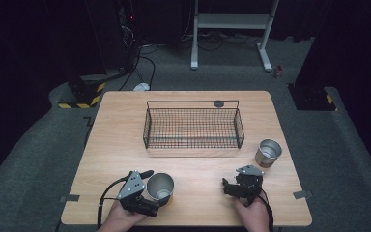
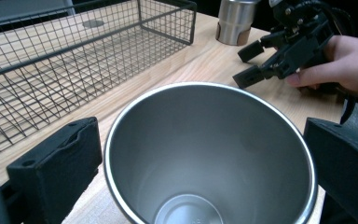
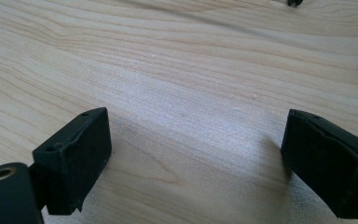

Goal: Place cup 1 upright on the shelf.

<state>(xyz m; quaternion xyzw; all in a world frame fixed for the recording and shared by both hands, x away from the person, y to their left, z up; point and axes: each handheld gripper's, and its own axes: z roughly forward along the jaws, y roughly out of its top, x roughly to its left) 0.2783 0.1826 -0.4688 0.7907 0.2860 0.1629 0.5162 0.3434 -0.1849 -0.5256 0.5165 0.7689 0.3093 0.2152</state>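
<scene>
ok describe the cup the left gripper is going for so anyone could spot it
On the wooden table, look in front of the wire basket, near the front edge. The steel cup stands upright between the left gripper's jaws; the other cup stands alone at the right.

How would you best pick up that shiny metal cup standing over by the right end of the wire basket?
Probably by its side wall: the steel cup stands upright, mouth up, its round tapered body clear of the wire basket. The open right gripper could come in level from the near side, fingers straddling it.
</scene>
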